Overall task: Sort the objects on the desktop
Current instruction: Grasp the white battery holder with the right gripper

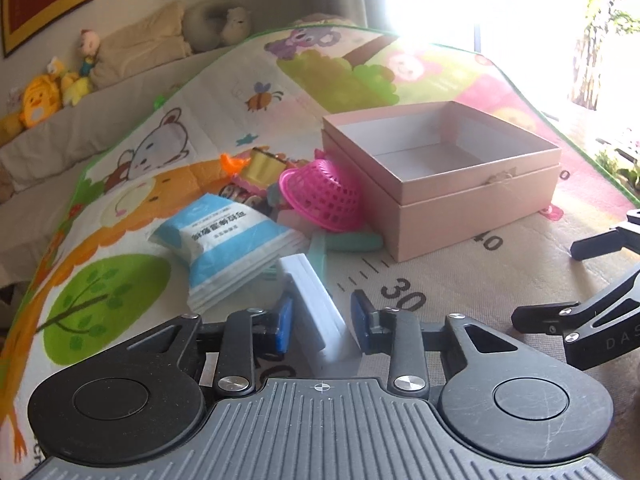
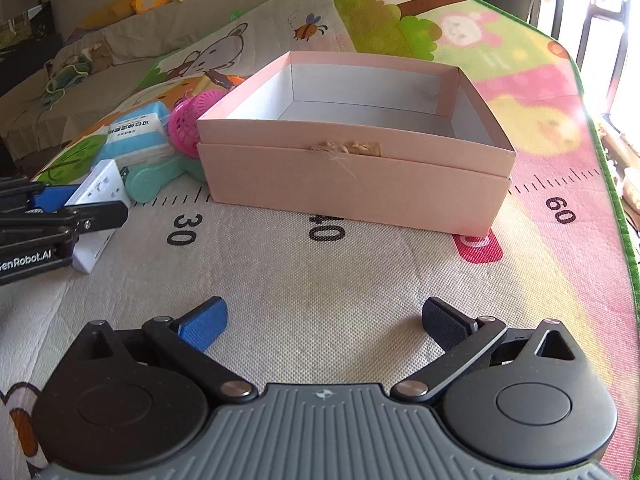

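Now the left claw [image 1: 322, 322] stands around a white power strip [image 1: 316, 308], its blue pads [image 1: 285, 326] on both sides; whether they already press it, I cannot tell. So the step in hand seems to be the first pickup. The strip lies on the play mat [image 2: 320, 272], at about 9 o'clock from the right claw [image 2: 324, 324], which hovers with its fingers wide apart and nothing between them. The pink box [image 2: 352, 168] sits at 12 o'clock of that claw, and its inside shows nothing yet.

Next, I judge, the left claw must close firmly on the strip, lift it and carry it toward 1 o'clock into the box.

Writing: the mat has ruler numbers 30, 40 and 60. A blue packet [image 1: 224, 240] carries Chinese characters I cannot read. The left claw shows "enRobot.AI" in the right view.
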Demonstrator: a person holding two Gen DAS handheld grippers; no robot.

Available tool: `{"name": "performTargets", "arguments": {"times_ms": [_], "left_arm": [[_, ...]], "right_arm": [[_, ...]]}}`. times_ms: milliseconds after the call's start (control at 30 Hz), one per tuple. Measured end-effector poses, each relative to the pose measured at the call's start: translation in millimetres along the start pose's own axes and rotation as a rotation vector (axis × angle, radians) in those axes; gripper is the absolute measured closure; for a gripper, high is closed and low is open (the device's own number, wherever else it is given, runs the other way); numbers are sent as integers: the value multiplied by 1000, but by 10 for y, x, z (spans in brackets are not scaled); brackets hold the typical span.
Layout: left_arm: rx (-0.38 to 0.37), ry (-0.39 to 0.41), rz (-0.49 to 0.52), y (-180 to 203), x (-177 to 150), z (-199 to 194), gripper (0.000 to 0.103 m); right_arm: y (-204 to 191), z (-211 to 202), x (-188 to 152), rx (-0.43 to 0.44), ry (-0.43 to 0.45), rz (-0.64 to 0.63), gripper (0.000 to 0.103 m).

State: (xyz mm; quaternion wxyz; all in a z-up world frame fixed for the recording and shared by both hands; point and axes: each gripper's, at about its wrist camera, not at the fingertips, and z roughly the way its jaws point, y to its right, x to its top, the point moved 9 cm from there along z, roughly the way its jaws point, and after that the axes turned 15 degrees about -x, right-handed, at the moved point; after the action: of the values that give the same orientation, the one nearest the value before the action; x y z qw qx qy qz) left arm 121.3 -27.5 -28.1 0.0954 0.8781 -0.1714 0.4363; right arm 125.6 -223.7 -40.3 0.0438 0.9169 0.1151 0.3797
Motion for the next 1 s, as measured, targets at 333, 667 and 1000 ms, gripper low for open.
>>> {"name": "performTargets", "arguments": {"times_ms": [333, 667, 1000], "left_arm": [[-186, 56, 22, 240, -114, -472, 11], [122, 84, -326, -902, -226, -711, 3], [80, 67, -359, -915, -405, -735, 2]], "right_arm": [[88, -134, -60, 50, 42, -14, 0], [-942, -606, 318, 194, 211, -193, 1], [-1228, -309, 217, 255, 96, -262, 55]]}}
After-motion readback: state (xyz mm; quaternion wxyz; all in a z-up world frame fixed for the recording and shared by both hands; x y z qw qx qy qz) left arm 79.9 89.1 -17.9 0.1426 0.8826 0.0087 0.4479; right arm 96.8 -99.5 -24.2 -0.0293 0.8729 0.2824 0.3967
